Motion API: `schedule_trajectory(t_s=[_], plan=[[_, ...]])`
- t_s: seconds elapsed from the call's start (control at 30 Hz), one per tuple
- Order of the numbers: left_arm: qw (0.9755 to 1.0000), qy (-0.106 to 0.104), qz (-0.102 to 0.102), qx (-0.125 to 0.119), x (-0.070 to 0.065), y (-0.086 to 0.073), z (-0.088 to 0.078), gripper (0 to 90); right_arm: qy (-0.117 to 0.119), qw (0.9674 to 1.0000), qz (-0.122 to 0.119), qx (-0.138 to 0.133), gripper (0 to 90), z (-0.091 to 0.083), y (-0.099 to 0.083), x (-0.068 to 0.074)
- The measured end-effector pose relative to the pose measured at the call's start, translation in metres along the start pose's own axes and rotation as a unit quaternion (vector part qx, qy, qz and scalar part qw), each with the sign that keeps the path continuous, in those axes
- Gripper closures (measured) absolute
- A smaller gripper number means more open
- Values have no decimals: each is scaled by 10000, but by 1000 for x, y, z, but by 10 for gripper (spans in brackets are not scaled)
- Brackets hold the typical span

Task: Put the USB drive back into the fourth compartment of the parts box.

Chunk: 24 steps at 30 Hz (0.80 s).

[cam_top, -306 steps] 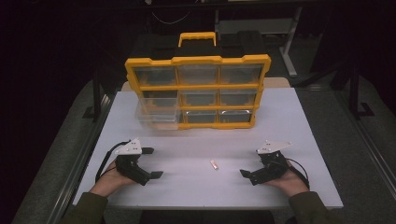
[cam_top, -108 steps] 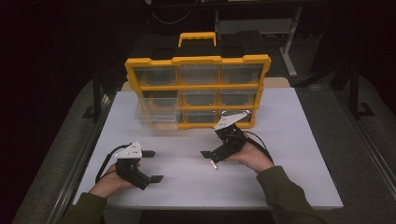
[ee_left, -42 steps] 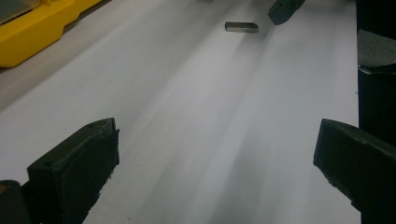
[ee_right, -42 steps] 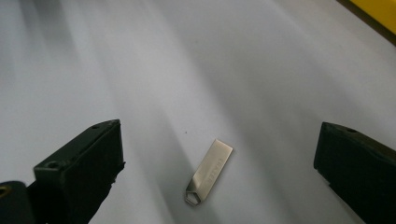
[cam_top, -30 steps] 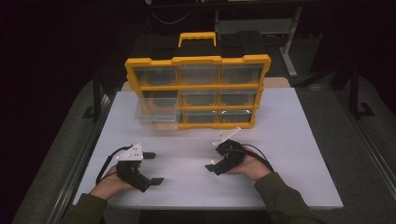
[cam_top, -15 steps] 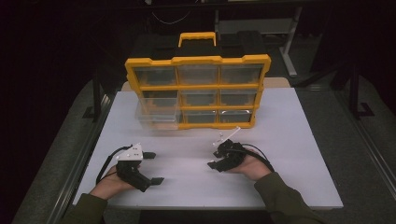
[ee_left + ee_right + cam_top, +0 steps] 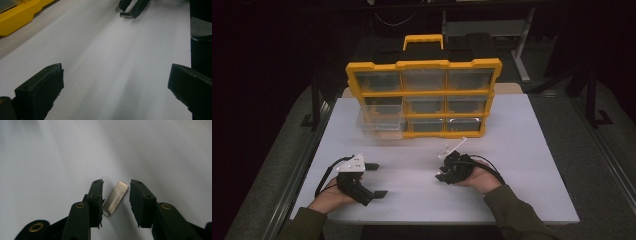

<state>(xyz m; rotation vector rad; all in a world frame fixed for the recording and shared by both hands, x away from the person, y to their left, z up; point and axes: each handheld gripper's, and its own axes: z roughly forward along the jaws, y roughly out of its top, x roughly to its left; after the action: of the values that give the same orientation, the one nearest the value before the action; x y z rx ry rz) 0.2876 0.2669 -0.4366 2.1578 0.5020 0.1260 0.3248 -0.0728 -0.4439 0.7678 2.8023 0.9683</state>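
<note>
A small silver metal tab (image 7: 115, 198) lies flat on the white table (image 7: 522, 150), between the jaws of my right gripper (image 7: 116, 183). These jaws have just been closing on it. The left pad (image 7: 98, 195) is at the tab's lower end, and a gap remains on the right side. In the high view the right gripper (image 7: 442, 176) points left and down at mid-table. My left gripper (image 7: 378, 179) rests on the table at the front left, jaws wide apart with nothing between them (image 7: 115, 82).
A yellow organizer case (image 7: 424, 65) with clear drawers stands upright at the back of the table. One clear drawer (image 7: 379, 120) at its lower left sticks out. The right gripper (image 7: 133, 7) shows far off in the left gripper view.
The right gripper's jaws have narrowed around the metal tab. Both hands have stayed where they were.
</note>
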Motion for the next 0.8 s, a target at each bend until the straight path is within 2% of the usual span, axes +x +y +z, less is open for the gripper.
schedule_trajectory(t_s=[0.27,0.57,0.8], plan=[[10000,-3,1,-4,0,0,0,0,-51,10000,-24,76,666,1,0,1],[10000,-5,-5,-5,0,0,0,0,-162,9998,-35,129,770,2,1,0],[10000,-3,-8,-9,0,0,1,0,-131,9998,3,161,774,2,2,-1]])
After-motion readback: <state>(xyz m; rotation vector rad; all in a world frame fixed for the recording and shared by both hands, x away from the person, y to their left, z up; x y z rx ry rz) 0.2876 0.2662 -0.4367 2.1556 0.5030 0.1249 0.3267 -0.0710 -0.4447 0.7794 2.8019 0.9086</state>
